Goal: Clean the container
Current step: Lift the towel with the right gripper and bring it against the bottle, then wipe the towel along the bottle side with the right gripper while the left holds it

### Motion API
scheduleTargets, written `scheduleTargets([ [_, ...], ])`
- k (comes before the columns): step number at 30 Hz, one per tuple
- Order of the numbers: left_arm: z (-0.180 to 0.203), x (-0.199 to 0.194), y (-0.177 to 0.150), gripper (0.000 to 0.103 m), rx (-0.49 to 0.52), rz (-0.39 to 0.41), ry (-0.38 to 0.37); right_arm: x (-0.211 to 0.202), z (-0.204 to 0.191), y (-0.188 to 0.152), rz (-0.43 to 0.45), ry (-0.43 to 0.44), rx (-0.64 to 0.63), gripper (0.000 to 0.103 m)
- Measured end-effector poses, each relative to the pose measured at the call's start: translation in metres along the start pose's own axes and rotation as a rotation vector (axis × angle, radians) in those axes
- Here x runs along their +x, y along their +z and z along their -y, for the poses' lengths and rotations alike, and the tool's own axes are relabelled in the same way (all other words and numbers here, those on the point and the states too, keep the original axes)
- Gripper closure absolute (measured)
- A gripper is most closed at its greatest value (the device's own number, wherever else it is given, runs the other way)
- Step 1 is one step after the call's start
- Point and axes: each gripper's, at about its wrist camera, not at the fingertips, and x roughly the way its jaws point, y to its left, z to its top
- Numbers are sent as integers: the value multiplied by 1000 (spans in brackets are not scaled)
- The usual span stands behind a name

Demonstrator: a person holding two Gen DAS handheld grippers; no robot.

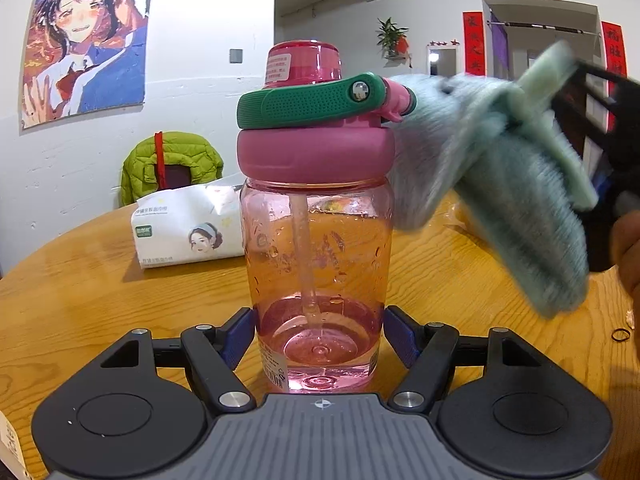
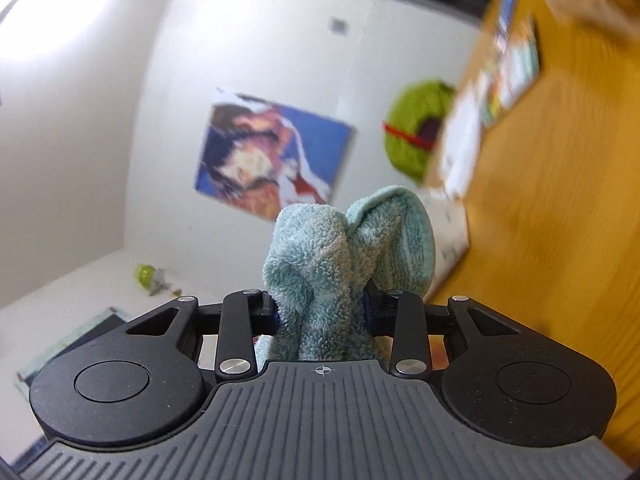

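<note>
Left wrist view: your left gripper (image 1: 319, 338) has its blue-padded fingers (image 1: 236, 340) pressed to either side of the pink bottle (image 1: 316, 240), low on its clear body. The bottle stands upright on the wooden table (image 1: 80, 280), near the camera and at centre. A straw runs down inside it and a little liquid sits at the bottom; droplets cling to the inner wall. A pink lid (image 1: 314, 154) caps it, with a green carry handle (image 1: 308, 100) lying across the top.

A light green-blue cloth (image 1: 500, 168) hangs at the right of the bottle, its near edge touching the lid and the spout end of the handle. The cloth is motion-blurred. Your right gripper (image 1: 592, 128) shows as a dark frame at the right edge, clamped on the cloth.

Far left on the table: a white tissue pack (image 1: 188, 232). Behind it, a green padded jacket (image 1: 172, 164) over a chair. A small ring (image 1: 622, 335) lies on the table at right.

Right wrist view: jaws nearly closed on the bunched cloth (image 2: 340, 264), which stands up between the fingers. The camera is rolled; the table (image 2: 560, 220) fills the right side and is blurred.
</note>
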Motion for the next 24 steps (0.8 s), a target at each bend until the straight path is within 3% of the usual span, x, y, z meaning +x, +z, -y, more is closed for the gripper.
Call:
scheduleTargets([
  [2, 0, 0, 0, 34, 1, 0, -1, 10, 8, -3, -27, -95, 3, 66],
  [5, 1, -1, 0, 35, 2, 0, -2, 27, 15, -4, -108, -327, -65, 66],
  [8, 1, -1, 1, 35, 3, -1, -1, 42, 5, -13, -145, -478, -228, 67],
  [10, 1, -1, 1, 35, 2, -1, -1, 44, -9, -17, -114, -479, -316, 67],
  [13, 1, -1, 2, 35, 5, -3, -2, 19, -30, -6, 15, -198, -293, 67],
  [15, 2, -1, 2, 35, 5, -4, -10, 10, -40, -4, 71, -112, -309, 67],
  [18, 5, -1, 2, 35, 12, -4, -25, 24, -27, -5, 15, -175, -257, 66],
  [22, 4, -1, 2, 35, 14, -4, -24, 50, 10, 0, -121, -445, -187, 67],
  [24, 16, -3, -3, 35, 21, 5, -24, 50, 11, 1, -118, -442, -194, 67],
])
